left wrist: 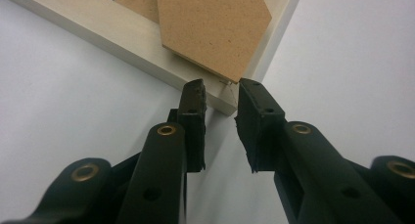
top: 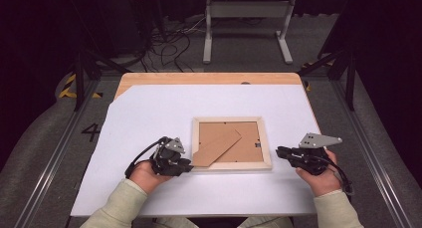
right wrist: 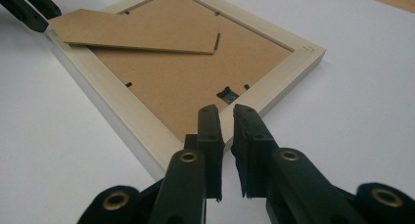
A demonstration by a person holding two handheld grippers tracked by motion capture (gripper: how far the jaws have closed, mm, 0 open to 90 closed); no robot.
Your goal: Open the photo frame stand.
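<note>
Picture frame (top: 232,165) lies face-down between both grippers: left gripper (left wrist: 221,94), jaws narrowly parted, at its corner; right gripper (right wrist: 225,111), narrow, empty, at opposite corner.

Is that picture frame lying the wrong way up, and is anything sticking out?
Yes: the picture frame lies face down, brown backing showing. Its cardboard stand is swung askew, its tip overhanging the frame's near-left corner, right by the left gripper.

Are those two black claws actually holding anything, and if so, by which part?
Nothing is held. The left gripper has open fingers at a corner of the picture frame, near its cardboard stand. The right gripper is open at another corner.
</note>
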